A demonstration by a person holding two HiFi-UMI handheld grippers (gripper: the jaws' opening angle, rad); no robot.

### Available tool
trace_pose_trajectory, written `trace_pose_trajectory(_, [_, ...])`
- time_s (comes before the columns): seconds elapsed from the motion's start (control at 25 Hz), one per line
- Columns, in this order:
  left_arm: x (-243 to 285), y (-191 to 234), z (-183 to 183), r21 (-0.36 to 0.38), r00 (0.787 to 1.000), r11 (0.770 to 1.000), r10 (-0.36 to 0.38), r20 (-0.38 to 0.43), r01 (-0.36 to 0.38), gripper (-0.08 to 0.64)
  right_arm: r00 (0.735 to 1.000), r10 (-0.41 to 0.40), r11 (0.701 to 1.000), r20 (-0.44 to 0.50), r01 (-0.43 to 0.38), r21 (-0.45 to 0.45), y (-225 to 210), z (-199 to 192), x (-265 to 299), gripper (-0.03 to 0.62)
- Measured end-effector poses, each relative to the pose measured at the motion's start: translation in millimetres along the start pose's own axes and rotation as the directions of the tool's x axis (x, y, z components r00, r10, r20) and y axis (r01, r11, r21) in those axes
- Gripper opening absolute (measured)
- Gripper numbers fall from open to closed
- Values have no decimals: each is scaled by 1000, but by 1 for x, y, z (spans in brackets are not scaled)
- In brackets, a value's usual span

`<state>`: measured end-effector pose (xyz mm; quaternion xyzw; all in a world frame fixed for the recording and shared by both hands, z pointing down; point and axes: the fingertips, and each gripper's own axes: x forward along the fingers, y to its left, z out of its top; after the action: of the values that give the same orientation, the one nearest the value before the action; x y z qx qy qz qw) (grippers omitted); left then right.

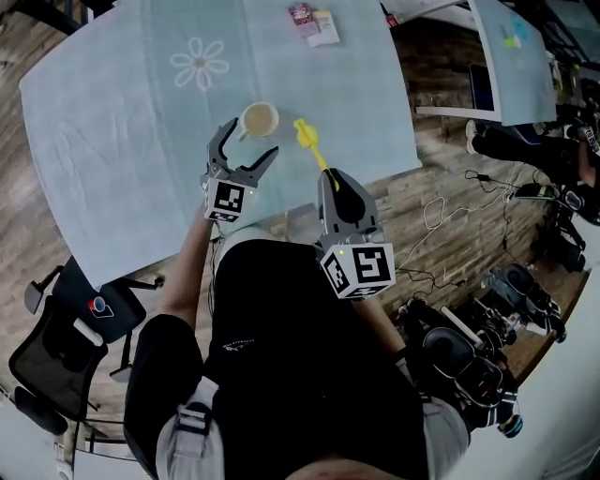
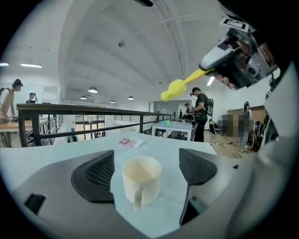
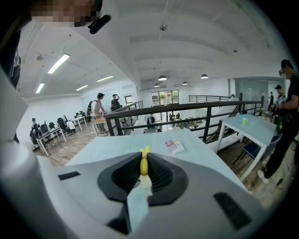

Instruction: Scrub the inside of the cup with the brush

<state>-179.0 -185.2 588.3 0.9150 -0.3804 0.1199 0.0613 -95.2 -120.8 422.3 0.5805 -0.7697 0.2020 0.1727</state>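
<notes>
Cup stands upright on table, mouth up, pale inside, handle turned toward left gripper. Left gripper jaws are wide apart with the cup in the gap between the pads; neither pad touches it. Brush is yellow, just right of the cup and apart from it. In the left gripper view it sits up off the table, head out front. Right gripper is clamped on the brush handle, jaws tight together round it in the right gripper view. Table has a light blue cloth with a white flower print. Small packets lie at the far edge, well apart from the cup. Black chair is on the floor near the table's left side.
</notes>
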Motion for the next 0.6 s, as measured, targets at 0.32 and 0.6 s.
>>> trace_pose_trajectory(0.32, [38, 6, -36, 22, 997, 999, -27, -77, 29, 419, 998, -48, 998, -38, 49, 30, -12, -6, -2, 40])
trace_pose_trajectory(0.6, [64, 8, -47, 14, 995, 999, -44, -86, 45, 434, 995, -75, 996, -73, 78, 50, -29, -14, 0, 40])
